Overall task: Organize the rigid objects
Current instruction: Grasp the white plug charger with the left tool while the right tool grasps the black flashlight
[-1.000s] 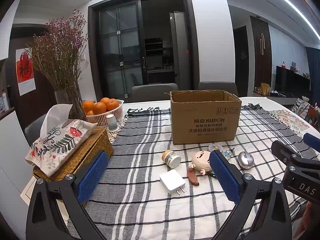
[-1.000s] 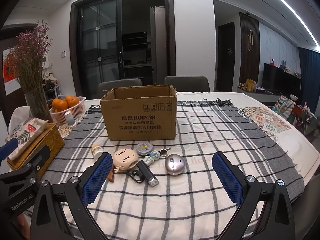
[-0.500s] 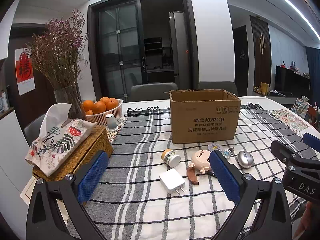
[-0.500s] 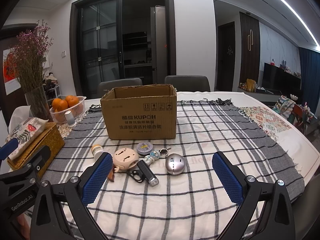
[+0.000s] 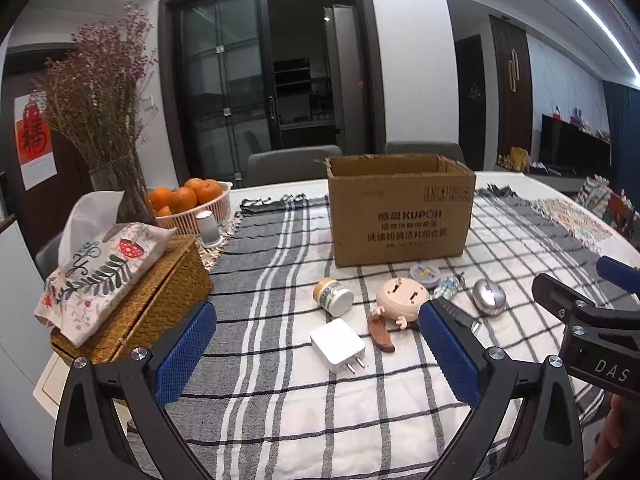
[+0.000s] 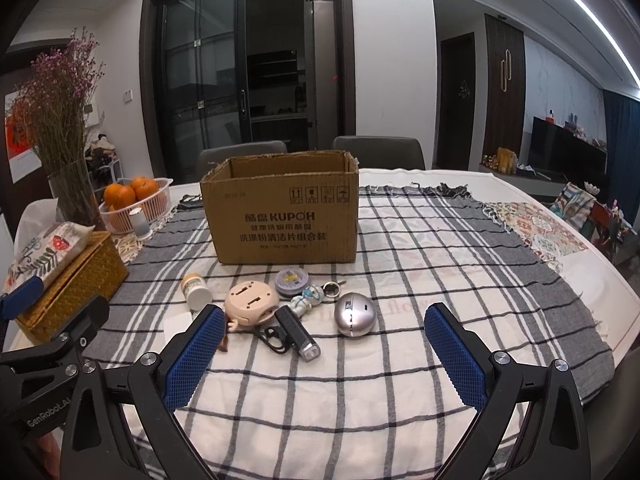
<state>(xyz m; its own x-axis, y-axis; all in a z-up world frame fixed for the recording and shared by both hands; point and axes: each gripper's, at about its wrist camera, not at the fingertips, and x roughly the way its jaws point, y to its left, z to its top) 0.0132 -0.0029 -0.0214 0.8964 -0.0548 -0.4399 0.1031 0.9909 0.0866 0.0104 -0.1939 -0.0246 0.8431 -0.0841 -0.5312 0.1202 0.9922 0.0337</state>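
An open cardboard box (image 5: pixel 400 208) (image 6: pixel 284 216) stands mid-table on the checked cloth. In front of it lie a white charger plug (image 5: pixel 338 345), a small jar (image 5: pixel 333 296) (image 6: pixel 195 289), a beige round toy (image 5: pixel 402 298) (image 6: pixel 251 304), a brown wooden piece (image 5: pixel 381 333), a round tin (image 6: pixel 292 281), a small figure keychain (image 6: pixel 310 297), a black flashlight (image 6: pixel 298 333) and a silver egg-shaped object (image 5: pixel 489 297) (image 6: pixel 355 314). My left gripper (image 5: pixel 316 354) is open above the near cloth. My right gripper (image 6: pixel 320 354) is open, also short of the objects.
A wicker tissue box (image 5: pixel 132 300) (image 6: pixel 68 280) stands at the left edge. Behind it are a basket of oranges (image 5: pixel 188 200) (image 6: pixel 132 196), a small white cup (image 5: pixel 209 228) and a vase of dried flowers (image 5: pixel 100 112). Chairs (image 6: pixel 376 152) stand behind the table.
Both views have shifted slightly; the objects sit a little farther off. Nothing on the table has moved and both grippers stay open.
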